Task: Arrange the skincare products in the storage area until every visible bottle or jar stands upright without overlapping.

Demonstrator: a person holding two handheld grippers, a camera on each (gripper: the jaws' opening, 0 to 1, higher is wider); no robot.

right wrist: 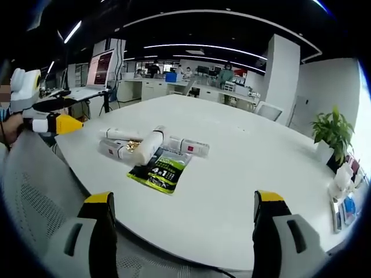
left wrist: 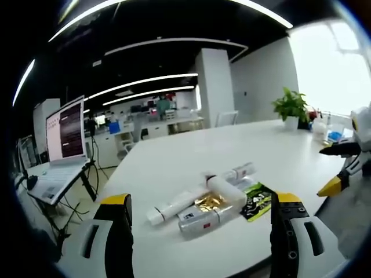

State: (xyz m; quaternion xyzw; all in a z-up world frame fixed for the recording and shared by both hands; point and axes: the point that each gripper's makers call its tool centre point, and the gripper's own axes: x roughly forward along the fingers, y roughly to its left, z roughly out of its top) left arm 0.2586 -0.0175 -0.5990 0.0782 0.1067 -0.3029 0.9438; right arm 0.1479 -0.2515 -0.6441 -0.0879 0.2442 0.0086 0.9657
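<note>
Several skincare products lie in a heap on the white table (left wrist: 174, 156). A white bottle (left wrist: 226, 190) lies across a white tube (left wrist: 174, 205) and a clear bottle with a red label (left wrist: 203, 221), with something gold (left wrist: 208, 201) between them. A green-black sachet (left wrist: 258, 201) lies flat beside them. My left gripper (left wrist: 202, 200) is open, short of the heap and holding nothing. In the right gripper view the white bottle (right wrist: 149, 145), the sachet (right wrist: 161, 169) and a red-labelled tube (right wrist: 188, 146) lie ahead of my open, empty right gripper (right wrist: 182, 200).
A laptop (left wrist: 64, 136) sits on a stand off the table's left side. A potted plant (left wrist: 290, 107) and small items (right wrist: 345, 191) stand at the table's far end. A grey mesh chair (right wrist: 35, 197) is at the near edge. My left gripper (right wrist: 58, 116) hovers beside the heap.
</note>
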